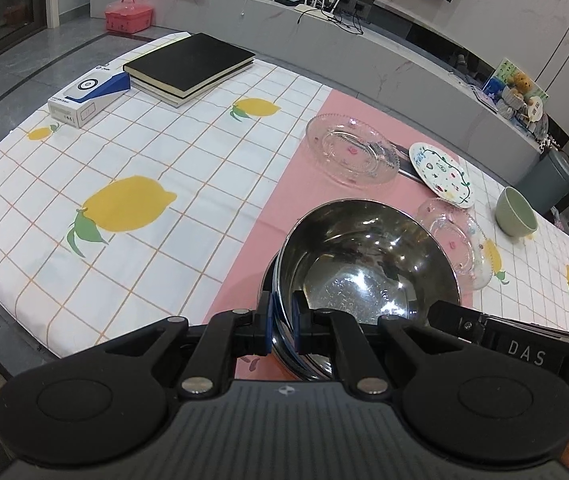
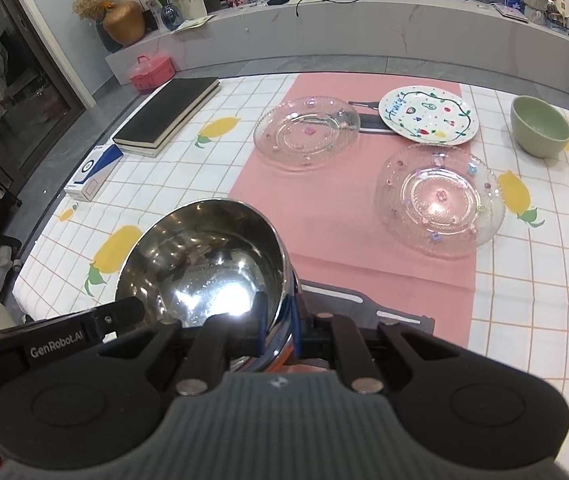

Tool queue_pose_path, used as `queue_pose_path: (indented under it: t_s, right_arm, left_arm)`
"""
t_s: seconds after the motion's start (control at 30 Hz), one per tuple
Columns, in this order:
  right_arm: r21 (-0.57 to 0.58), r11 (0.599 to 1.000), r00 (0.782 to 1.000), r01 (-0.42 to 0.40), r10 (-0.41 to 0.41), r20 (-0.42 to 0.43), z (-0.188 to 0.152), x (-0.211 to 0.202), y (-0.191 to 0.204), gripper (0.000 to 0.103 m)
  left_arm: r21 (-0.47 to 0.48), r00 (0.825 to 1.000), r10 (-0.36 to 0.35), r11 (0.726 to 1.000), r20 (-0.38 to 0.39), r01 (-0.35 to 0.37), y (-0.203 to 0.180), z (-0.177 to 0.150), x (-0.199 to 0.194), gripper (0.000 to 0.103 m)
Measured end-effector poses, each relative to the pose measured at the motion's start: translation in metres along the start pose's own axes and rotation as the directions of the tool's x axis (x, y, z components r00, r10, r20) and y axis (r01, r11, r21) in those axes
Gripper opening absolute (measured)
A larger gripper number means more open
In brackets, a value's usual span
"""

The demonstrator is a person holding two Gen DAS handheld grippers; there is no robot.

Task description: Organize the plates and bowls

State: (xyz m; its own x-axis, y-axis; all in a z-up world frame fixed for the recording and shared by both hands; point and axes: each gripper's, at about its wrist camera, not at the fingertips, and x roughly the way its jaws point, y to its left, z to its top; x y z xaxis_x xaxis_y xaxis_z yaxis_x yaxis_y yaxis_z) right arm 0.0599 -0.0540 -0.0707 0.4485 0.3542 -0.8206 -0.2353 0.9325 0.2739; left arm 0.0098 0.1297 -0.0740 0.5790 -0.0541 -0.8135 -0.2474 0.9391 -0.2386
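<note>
A shiny steel bowl [image 1: 364, 264] is held between both grippers above the near edge of the table; it also shows in the right wrist view [image 2: 204, 256]. My left gripper [image 1: 283, 320] is shut on its left rim. My right gripper [image 2: 278, 320] is shut on its right rim. On the pink runner [image 2: 324, 208] lie two clear glass plates, one far [image 2: 306, 132] and one nearer at right [image 2: 440, 204]. A white painted plate [image 2: 428, 114] and a green bowl [image 2: 540, 126] sit further right.
Two stacked black books [image 1: 190, 68] and a white-and-blue box [image 1: 88, 96] lie at the table's far left. The lemon-print cloth [image 1: 124, 160] covers the table. A pink case [image 1: 128, 14] stands on the floor beyond.
</note>
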Motion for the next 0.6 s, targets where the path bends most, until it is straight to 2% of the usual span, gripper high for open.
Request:
queue_pose_path:
  t_s: [0.6]
  right_arm:
    - [0.006, 1.0, 0.999, 0.015, -0.015, -0.032, -0.001, 0.014, 0.001, 0.009]
  left_arm:
    - [-0.007, 0.999, 0.013, 1.0, -0.047, -0.013, 0.003, -0.003, 0.012, 0.01]
